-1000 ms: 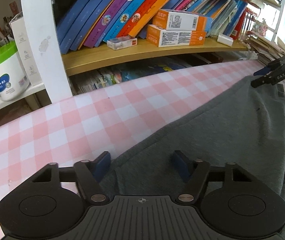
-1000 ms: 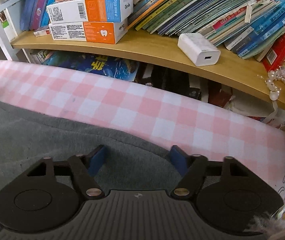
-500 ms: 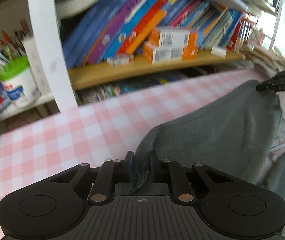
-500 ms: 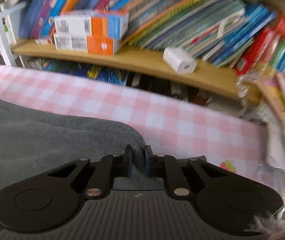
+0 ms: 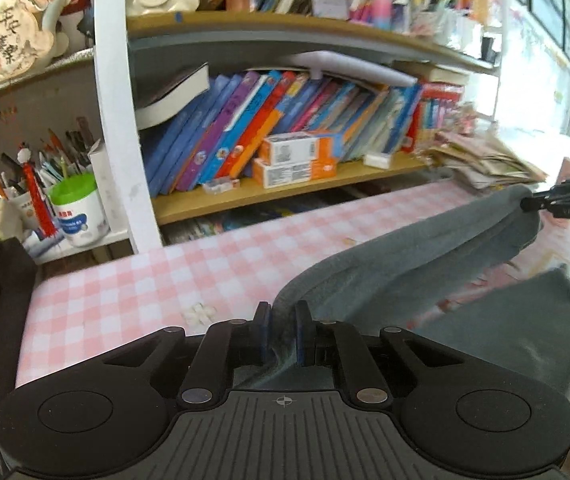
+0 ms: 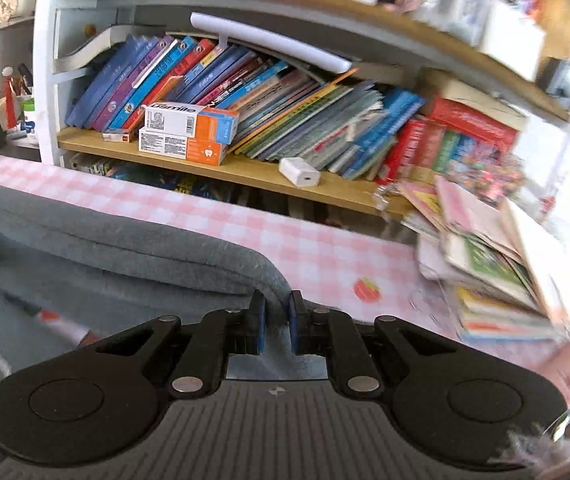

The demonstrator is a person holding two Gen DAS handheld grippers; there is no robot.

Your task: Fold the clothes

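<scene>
I have both the left gripper (image 5: 283, 330) and right gripper (image 6: 276, 316) pinched tight on the soft grey fleece garment (image 5: 425, 256), stretched mid-frame above the pink checked tablecloth (image 5: 137, 280).

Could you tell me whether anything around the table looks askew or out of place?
Yes: the stack of booklets at the table's right end is splayed and slumping, and the books on the shelf lean heavily rather than standing upright.

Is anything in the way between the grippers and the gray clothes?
No. The left hand-held gripper and right hand-held gripper are each shut on an edge of the gray garment, lifted above the checkered tablecloth.
</scene>
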